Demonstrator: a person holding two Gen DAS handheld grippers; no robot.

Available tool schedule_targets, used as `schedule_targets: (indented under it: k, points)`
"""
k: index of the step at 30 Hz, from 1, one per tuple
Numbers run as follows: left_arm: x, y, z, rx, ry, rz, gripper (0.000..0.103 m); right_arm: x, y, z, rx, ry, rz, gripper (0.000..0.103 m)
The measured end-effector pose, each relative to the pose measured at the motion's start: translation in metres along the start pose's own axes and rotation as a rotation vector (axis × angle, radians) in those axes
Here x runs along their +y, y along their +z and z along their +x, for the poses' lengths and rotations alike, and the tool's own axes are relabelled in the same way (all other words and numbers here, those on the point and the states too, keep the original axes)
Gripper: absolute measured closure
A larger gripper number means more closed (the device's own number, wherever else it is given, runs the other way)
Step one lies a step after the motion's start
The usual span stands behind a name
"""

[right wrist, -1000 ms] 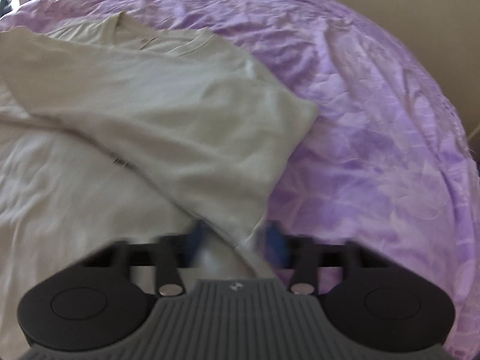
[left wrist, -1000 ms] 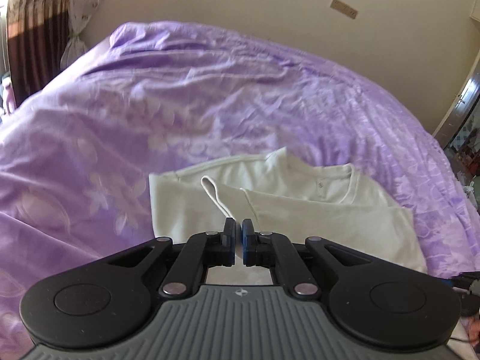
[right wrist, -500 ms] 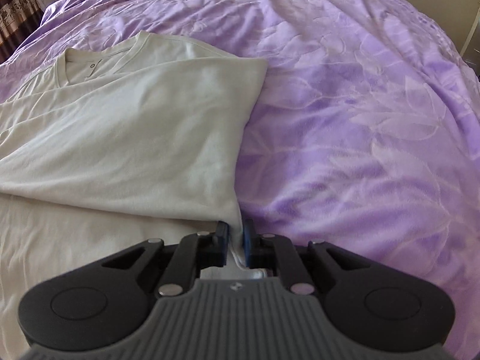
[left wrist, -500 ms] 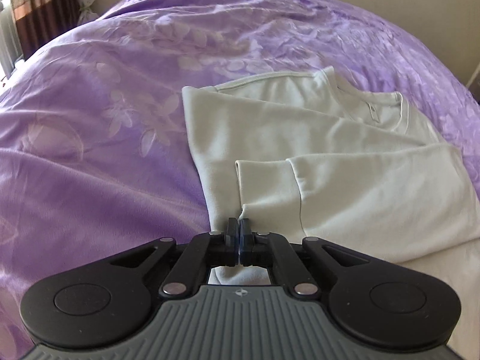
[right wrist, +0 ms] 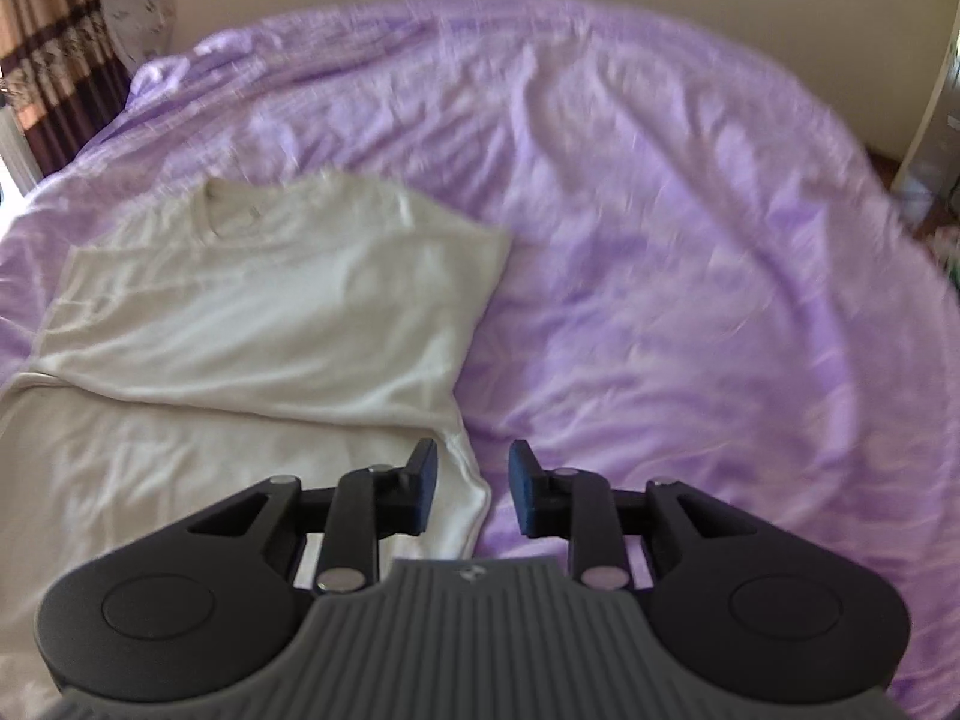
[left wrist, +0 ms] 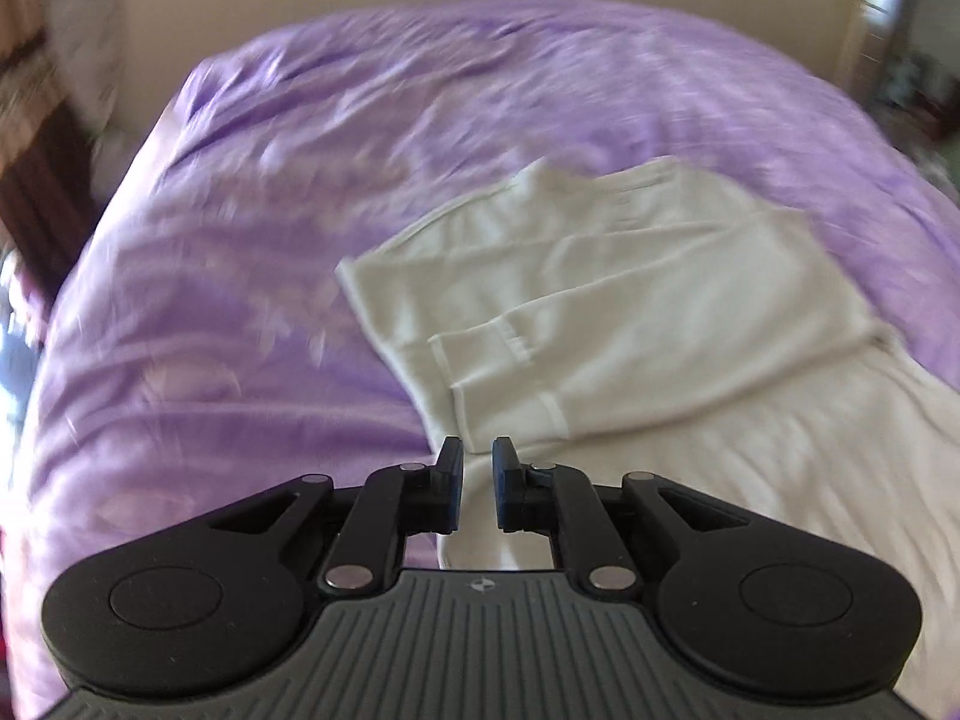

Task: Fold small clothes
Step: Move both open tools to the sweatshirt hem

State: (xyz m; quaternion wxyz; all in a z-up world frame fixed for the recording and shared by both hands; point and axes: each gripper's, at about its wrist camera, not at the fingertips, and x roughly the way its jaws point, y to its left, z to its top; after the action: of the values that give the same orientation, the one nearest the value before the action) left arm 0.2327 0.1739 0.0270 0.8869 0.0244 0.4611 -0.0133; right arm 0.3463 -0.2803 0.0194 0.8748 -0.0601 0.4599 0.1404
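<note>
A pale cream T-shirt [left wrist: 630,312] lies flat on the purple bedspread [left wrist: 240,300], both sides and sleeves folded in over its body. It also shows in the right wrist view [right wrist: 270,324], collar at the far end. My left gripper [left wrist: 477,468] is open a little and empty, just above the shirt's left folded edge. My right gripper [right wrist: 472,480] is open wider and empty, above the shirt's right edge near the hem.
The purple floral bedspread [right wrist: 690,300] covers the whole bed. A beige wall stands behind it. Striped curtains [right wrist: 54,42] hang at the far left. A door or cabinet [left wrist: 882,30] is at the far right.
Both grippers have let go of the shirt's folded edges, opened and pulled back and up. The shirt now lies flat with its sides folded in.
</note>
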Motion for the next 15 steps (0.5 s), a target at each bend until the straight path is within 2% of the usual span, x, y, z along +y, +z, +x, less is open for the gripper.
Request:
schedule_targets:
  k: [7,10,15]
  points:
    - [-0.041,-0.035,-0.091,-0.028,-0.115,0.258,0.088,-0.004,-0.005,-0.126,-0.103,-0.025,-0.117,0.08]
    - [-0.057,-0.059,-0.113,-0.001,-0.155,0.346,0.084,-0.006,-0.019,-0.17,-0.099,-0.031,-0.18,0.08]
    - [-0.079,-0.101,-0.13,0.057,-0.165,0.454,0.08,-0.003,-0.055,-0.222,-0.037,-0.062,-0.298,0.08]
